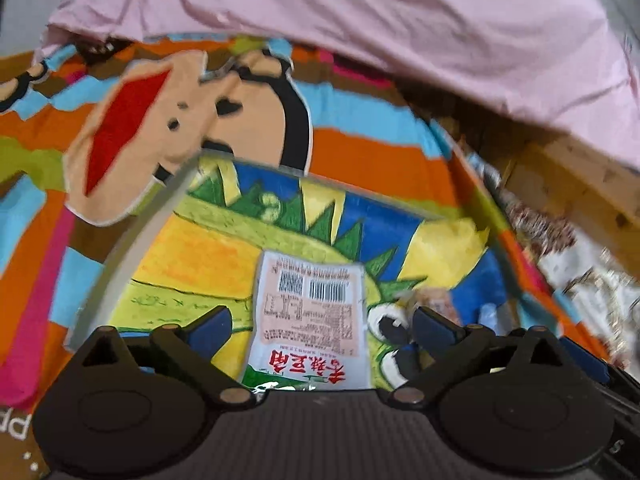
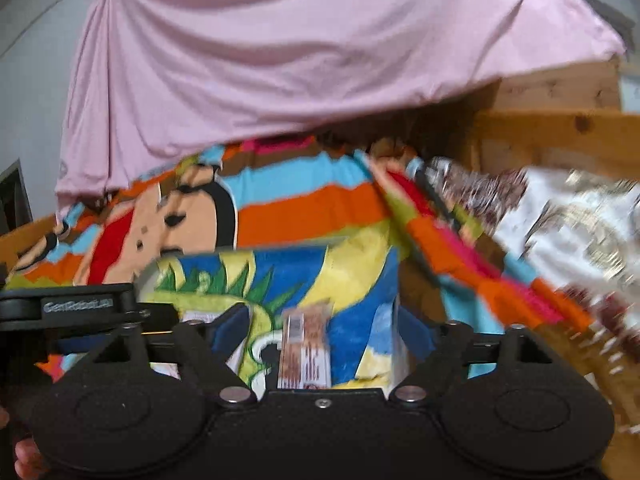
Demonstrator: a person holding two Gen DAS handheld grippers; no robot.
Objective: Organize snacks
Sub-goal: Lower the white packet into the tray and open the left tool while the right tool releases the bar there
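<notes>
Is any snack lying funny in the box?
Yes. The white snack packet in the dinosaur-picture box lies back side up, barcode showing, its red lettering upside down from this view. Nothing looks spilled or torn.

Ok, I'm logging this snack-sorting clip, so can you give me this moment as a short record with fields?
surface: colourful cartoon blanket
container: painted tray
snack in left view: white packet, barcode side up, lying in the tray
snack in right view: brown packet, blurred
left gripper: open, straddling the white packet, not gripping
right gripper: open, holding nothing
backdrop: pink cloth
</notes>
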